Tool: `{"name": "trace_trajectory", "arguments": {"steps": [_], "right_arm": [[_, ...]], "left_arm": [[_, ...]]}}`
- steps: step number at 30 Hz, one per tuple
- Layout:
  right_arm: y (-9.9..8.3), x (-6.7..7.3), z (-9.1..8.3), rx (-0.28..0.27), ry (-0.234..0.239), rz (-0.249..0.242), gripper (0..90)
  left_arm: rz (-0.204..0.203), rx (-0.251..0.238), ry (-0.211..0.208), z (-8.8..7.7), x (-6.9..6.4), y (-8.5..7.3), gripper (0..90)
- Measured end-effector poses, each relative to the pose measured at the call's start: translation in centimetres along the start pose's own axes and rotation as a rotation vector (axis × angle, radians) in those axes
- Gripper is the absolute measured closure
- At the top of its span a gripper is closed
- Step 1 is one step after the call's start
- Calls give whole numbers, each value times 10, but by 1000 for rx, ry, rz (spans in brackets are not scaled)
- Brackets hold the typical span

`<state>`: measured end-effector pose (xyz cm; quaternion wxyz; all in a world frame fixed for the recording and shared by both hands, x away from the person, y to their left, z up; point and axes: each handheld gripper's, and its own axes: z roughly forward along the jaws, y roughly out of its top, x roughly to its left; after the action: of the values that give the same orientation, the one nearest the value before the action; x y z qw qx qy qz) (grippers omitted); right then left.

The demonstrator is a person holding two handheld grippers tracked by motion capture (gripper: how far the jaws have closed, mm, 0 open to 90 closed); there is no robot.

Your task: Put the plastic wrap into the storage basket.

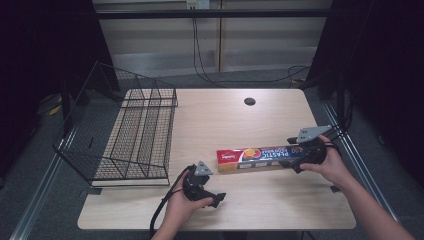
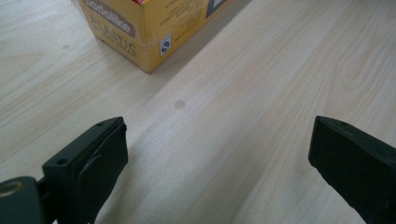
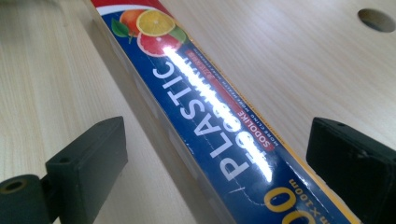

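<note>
We have the plastic wrap box [image 1: 255, 158] lying flat on the surface [image 1: 260, 205], and our right tool [image 1: 298, 161] sits at its right-hand end. Looking along that tool, the box [image 3: 205, 112] runs straight away from us between the two jaws, its long axis in line with the tool's own reach. Both jaws stand wide apart, one on each side of the box with bare wood showing between the near jaw and the carton's edge, so this tool is released and grips nothing yet.

Our left tool [image 1: 205, 194] hangs lower down, nearer to us, with its jaws also spread and nothing between them. Ahead of it and off to its left lies the yellow end of the box [image 2: 140, 32], near but not touching.

So the right hand is the nearer one, already straddling the box. We judge that the coming move turns on this alignment: the jaws need only close across the narrow width of the carton. The wire basket [image 1: 125, 135] stands well apart, beyond the box's far end from the right tool.
</note>
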<state>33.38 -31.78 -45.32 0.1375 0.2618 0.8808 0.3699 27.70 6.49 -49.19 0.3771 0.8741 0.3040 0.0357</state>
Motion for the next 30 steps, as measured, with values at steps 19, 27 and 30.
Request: {"name": "trace_trajectory", "arguments": {"steps": [19,27,30], "right_arm": [[10,-11,32,136,80,-53,202],[11,3,29,180,164,-102,339],[10,1,29,175,178,-102,345]], "left_arm": [[6,8,-4,0,0,0,50],[6,0,-18,-1,0,1,52],[2,1,-18,-1,0,1,53]]}}
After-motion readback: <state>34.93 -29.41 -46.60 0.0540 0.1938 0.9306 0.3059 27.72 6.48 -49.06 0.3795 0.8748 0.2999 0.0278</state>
